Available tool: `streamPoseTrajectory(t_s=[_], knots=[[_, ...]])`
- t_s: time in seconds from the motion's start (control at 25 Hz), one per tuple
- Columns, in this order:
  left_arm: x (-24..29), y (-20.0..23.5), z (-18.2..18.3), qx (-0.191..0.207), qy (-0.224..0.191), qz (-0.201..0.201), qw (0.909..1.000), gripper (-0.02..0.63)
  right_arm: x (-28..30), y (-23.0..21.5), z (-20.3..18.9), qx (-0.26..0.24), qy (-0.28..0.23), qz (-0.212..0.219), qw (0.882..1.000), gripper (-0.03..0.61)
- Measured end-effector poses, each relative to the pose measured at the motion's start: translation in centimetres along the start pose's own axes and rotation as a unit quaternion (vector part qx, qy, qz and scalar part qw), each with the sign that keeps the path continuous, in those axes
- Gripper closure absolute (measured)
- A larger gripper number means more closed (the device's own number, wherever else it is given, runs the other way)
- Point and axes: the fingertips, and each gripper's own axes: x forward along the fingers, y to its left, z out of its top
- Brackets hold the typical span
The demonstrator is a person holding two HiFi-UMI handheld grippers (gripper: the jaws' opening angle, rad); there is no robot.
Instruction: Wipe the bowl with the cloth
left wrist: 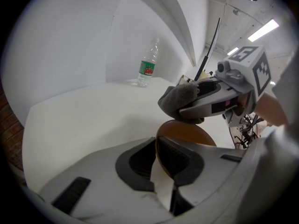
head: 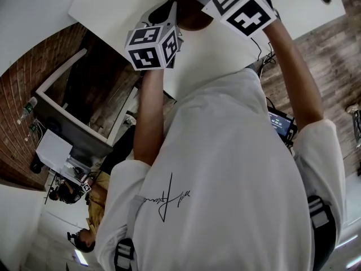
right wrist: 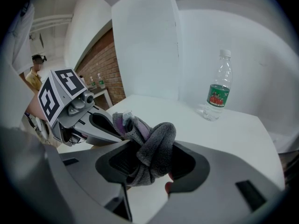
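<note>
Left tongs (left wrist: 164, 171) are clenched on the bowl (left wrist: 189, 135) rim, left gripper view; cloth (left wrist: 176, 99) is held just above it. Right gripper view: right tongs (right wrist: 149, 164) are clamped on cloth. Head view: bowl hidden. Wiping judged barely begun, most prob. left.

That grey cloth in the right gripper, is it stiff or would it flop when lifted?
Probably floppy: the cloth is bunched and folded over itself between the jaws of the right gripper, an end drooping below. It looks fleecy, so likely light and squashy. That fuzzy surface should grip well rather than slip.
</note>
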Motion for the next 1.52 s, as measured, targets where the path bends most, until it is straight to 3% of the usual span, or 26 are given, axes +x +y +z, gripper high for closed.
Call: streamPoseTrajectory(t_s=[1.52], knots=[[0.15,0.1,0.05,0.001,0.0,0.009,1.0,0.581,-0.41,-0.42,-0.55,0.013,-0.008,-0.005,1.0,0.396]])
